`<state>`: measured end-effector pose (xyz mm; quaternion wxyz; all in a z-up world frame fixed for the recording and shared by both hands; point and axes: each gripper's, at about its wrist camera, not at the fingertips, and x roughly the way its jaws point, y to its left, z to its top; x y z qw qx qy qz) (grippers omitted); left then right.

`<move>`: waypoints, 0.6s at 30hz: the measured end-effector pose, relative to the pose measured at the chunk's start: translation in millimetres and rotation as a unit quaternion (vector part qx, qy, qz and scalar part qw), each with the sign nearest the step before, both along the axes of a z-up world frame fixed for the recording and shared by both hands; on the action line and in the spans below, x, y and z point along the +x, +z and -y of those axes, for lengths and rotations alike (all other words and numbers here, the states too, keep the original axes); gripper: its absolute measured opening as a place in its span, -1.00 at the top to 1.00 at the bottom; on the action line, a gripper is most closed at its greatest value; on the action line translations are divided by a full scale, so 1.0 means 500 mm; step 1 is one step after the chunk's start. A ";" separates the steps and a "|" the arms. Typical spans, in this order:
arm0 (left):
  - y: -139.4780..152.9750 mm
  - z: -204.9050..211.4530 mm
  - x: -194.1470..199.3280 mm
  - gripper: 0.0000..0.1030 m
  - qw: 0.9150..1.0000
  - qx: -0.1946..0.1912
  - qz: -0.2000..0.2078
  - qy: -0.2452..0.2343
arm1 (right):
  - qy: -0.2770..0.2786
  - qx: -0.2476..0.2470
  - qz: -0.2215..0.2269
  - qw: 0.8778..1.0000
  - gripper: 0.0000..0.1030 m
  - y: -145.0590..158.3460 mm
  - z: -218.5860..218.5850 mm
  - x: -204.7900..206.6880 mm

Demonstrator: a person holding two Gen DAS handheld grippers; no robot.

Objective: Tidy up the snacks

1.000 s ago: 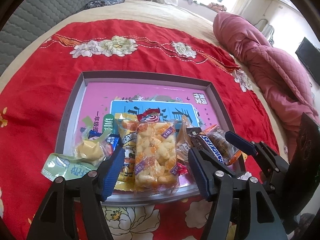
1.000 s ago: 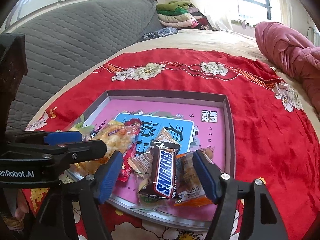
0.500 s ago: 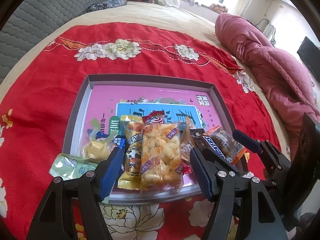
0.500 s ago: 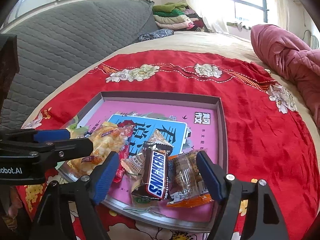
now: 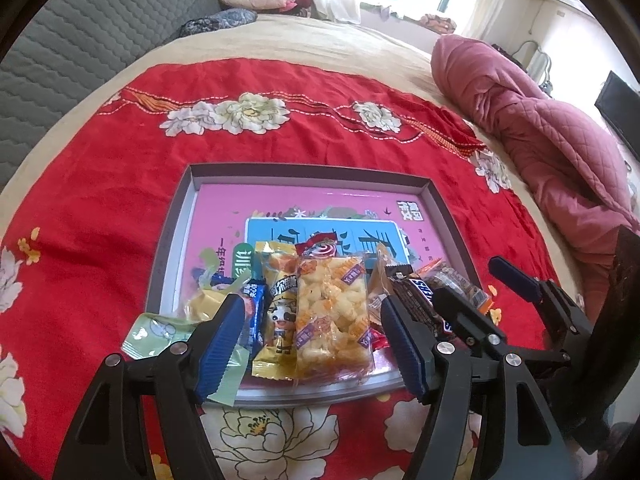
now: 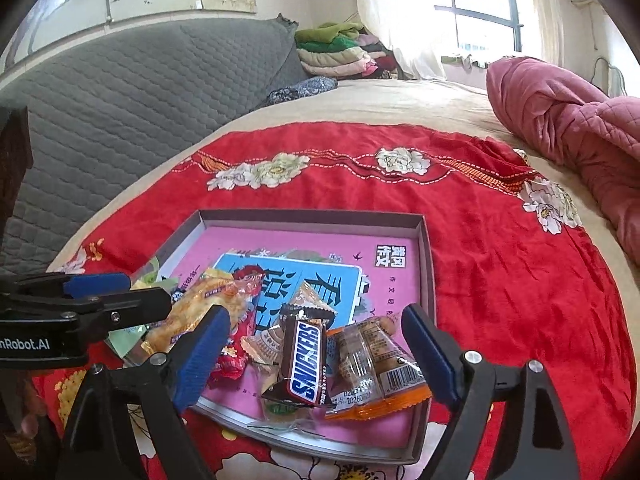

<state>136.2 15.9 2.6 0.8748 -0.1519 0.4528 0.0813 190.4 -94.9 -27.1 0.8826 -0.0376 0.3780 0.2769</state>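
A grey tray (image 5: 308,172) (image 6: 312,216) with a pink printed bottom lies on the red cloth, snacks piled at its near edge. My left gripper (image 5: 314,346) is open over that edge, its blue pads either side of a clear bag of puffed snacks (image 5: 332,312) and a yellow cow packet (image 5: 280,304), touching neither. My right gripper (image 6: 316,360) is open with its jaws opening. A Snickers bar (image 6: 306,356) and an orange-edged clear packet (image 6: 376,364) lie loose between the pads. A green packet (image 5: 156,336) hangs over the tray's near left corner.
The red flowered cloth (image 5: 100,200) covers a beige bed. A pink quilt (image 5: 560,152) is bunched at the right, a grey quilted headboard (image 6: 140,92) stands on the left, and folded clothes (image 6: 336,52) are stacked at the back. Each gripper shows at the other view's edge.
The right gripper's jaws have spread clearly wider around the Snickers bar and the left gripper's a little wider. The snacks lie where they were in the tray.
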 end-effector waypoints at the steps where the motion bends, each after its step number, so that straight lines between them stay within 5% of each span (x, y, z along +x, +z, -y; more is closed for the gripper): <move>1: 0.001 0.000 -0.001 -0.41 1.000 -0.001 0.001 0.001 | -0.002 0.003 0.002 1.000 -0.70 0.003 0.002 0.000; 18: 0.018 -0.010 -0.033 -0.45 1.000 0.003 0.009 0.002 | -0.035 0.028 0.020 0.999 -0.82 0.025 0.041 -0.038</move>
